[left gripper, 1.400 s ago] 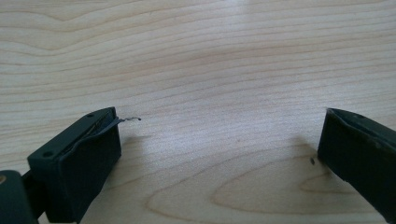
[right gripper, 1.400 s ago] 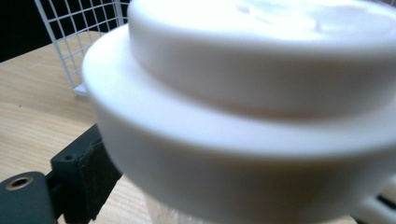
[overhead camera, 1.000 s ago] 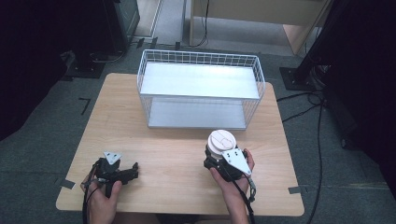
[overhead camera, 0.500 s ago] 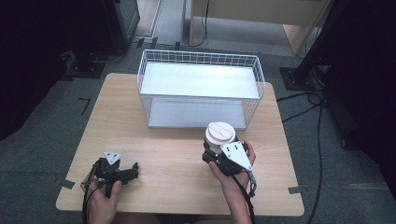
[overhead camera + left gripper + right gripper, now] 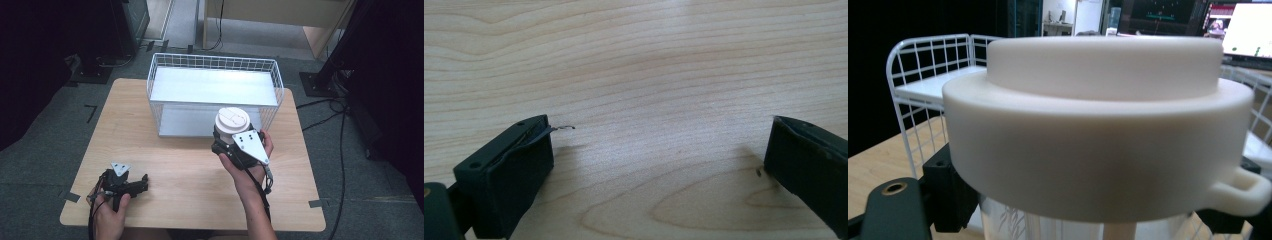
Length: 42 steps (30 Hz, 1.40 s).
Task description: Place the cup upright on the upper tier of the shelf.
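A clear cup with a cream-white lid [image 5: 232, 120] is held upright above the table, just in front of the white wire basket [image 5: 214, 64]. My right gripper [image 5: 226, 141] is shut on the cup below its lid. In the right gripper view the lid [image 5: 1098, 125] looms close, a small tab sticking out at its right, the clear cup wall [image 5: 1048, 225] beneath it. My left gripper [image 5: 141, 183] rests low on the table's near left part, open, nothing between its jaws. The left gripper view shows bare wood [image 5: 649, 100] between the two black fingers [image 5: 514, 170].
The wire basket stands at the back middle of the wooden table [image 5: 150, 155], with a white shelf [image 5: 210, 87] inside it. Cables [image 5: 325, 107] lie on the floor at the right. Dark furniture surrounds the table.
My right gripper has lifted the cup and carried it forward toward the basket's front wall. The left gripper has stayed where it was.
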Motion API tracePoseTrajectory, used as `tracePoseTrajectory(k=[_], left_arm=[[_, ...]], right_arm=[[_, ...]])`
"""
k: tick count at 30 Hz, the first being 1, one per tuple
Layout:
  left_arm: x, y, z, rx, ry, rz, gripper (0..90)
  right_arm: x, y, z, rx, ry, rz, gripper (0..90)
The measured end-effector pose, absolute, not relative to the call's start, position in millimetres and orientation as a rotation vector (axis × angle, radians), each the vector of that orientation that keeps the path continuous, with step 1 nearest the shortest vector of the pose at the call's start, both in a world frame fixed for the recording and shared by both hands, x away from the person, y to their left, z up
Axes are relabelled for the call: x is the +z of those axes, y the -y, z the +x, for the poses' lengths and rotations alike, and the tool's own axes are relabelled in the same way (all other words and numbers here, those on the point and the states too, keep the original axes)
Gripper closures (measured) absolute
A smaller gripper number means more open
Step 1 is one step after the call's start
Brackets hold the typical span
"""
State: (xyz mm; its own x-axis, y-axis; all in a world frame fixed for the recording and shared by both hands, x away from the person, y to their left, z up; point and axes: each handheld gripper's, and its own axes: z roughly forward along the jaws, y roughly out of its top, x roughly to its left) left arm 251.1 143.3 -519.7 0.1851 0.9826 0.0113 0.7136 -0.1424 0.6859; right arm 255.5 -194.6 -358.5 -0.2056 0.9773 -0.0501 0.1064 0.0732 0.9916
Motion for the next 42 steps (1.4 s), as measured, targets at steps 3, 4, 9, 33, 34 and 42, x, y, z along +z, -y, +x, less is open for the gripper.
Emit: tracePoseTrajectory(k=[3, 4, 9, 33, 34, 42], left_arm=[[-520, -143, 251, 0.642, -1.586, 1.921, 0.0], [-520, -143, 251, 0.642, -1.586, 1.921, 0.0], [-520, -143, 251, 0.642, -1.586, 1.921, 0.0], [-519, -143, 251, 0.640, -1.585, 1.924, 0.0], [-519, -143, 251, 0.640, -1.585, 1.924, 0.0], [-520, -143, 251, 0.640, -1.586, 1.922, 0.0]], right_arm=[[-348, 190, 262, 1.261, -1.464, 1.123, 15.2], [-344, 189, 264, 1.265, -1.460, 1.122, 15.2], [-330, 181, 275, 1.275, -1.445, 1.091, 15.2], [-277, 156, 347, 1.330, -1.324, 1.026, 15.2], [-277, 155, 351, 1.331, -1.318, 1.030, 15.2], [-280, 147, 384, 1.301, -1.338, 1.046, 15.2]])
